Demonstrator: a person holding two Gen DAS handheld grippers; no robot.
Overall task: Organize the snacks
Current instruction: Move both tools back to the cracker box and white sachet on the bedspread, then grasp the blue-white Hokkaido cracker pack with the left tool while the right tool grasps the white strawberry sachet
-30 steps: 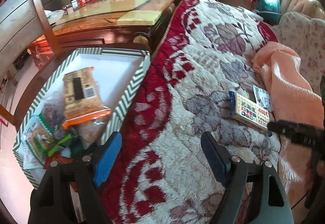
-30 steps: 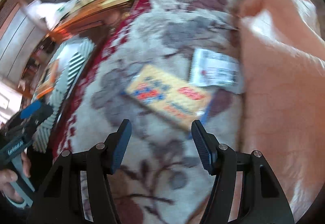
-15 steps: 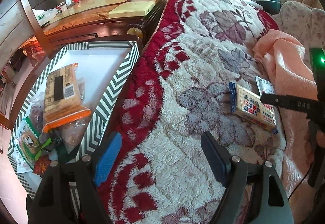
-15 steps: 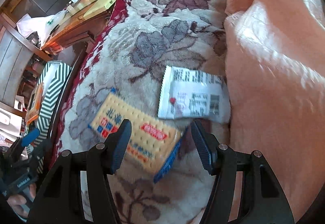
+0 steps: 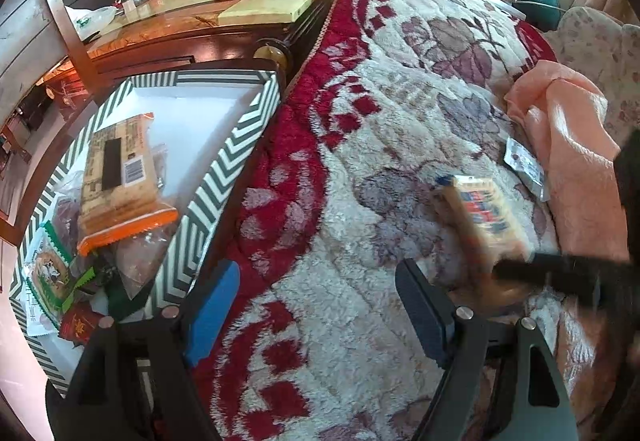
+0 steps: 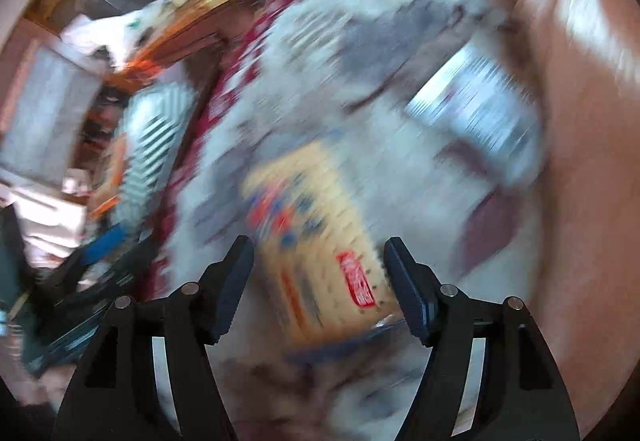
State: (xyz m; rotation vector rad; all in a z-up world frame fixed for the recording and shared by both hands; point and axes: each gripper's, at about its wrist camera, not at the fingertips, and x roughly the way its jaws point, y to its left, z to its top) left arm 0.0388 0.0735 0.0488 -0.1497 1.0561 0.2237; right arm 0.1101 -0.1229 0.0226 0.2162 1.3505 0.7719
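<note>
A: Item one, left tongs [image 5: 316,305]?
B: Spread wide, nothing between the fingers, hovering over the red-and-cream blanket [image 5: 360,145] near its left edge.

A: Item two, right tongs [image 6: 318,283]?
B: Also wide. The near end of the cracker pack [image 6: 320,253] lies between the fingertips. Whether the pads touch it, I cannot tell; the right view is badly blurred. In the left view these tongs are only a dark smear at the pack's near end.

A: Item three, the cracker pack?
B: Yellow wrapper, blue and red print, a red label toward its near end. It sits on the blanket, right of centre, beside the peach cover [image 5: 576,177].

A: Item four?
B: White packet [image 5: 524,165], flat on the blanket just beyond the cracker pack, against the edge of the peach cover.

A: Item five, the tray [image 5: 224,177]?
B: Chevron-striped rim, white floor, left of the blanket. At its near end: an orange-edged pack [image 5: 120,177] lying on top of clear bags, a green-trimmed packet [image 5: 48,277] and a small red packet [image 5: 80,325] beside them. Far end bare.

A: Item six, background?
B: A glossy wooden bench [image 5: 224,9] beyond the tray, framed photos at its far side.
</note>
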